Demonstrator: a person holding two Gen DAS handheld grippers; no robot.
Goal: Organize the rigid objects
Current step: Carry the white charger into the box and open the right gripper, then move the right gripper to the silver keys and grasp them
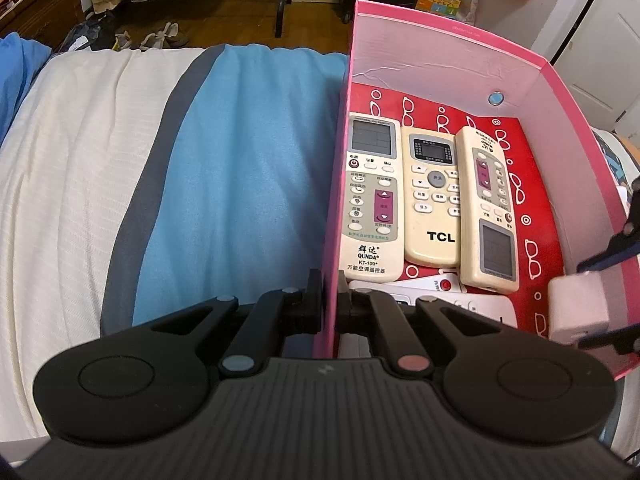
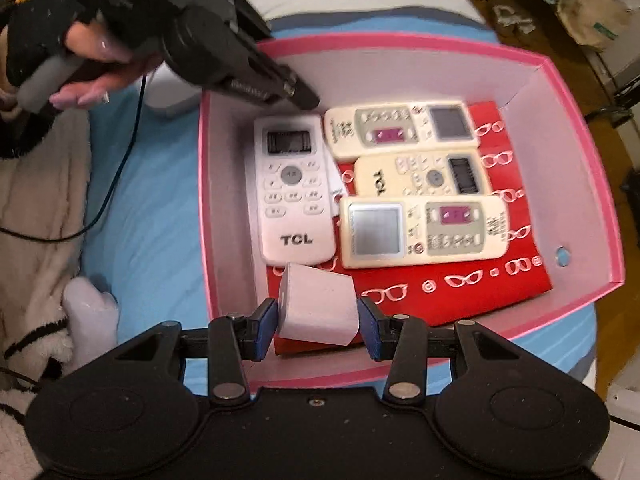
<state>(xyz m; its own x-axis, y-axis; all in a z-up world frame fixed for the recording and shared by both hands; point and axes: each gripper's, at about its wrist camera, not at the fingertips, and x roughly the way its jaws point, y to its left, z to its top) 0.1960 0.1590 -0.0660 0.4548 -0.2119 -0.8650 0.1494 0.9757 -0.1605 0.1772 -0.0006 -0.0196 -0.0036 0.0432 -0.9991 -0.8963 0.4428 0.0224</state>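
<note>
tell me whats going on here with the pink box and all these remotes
A person is packing things into a pink box on a bed. The left tongs are clamped on the box's side wall, steadying it. The right tongs hold a small white block over the box's near end. Four remotes already lie inside: a white TCL remote and three cream ones side by side.

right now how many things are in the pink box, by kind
remotes: 4 (white TCL, cream TCL, cream one at the far side, cream one nearest)
white block: 1, held over the box in the right gripper
total: 5
</note>
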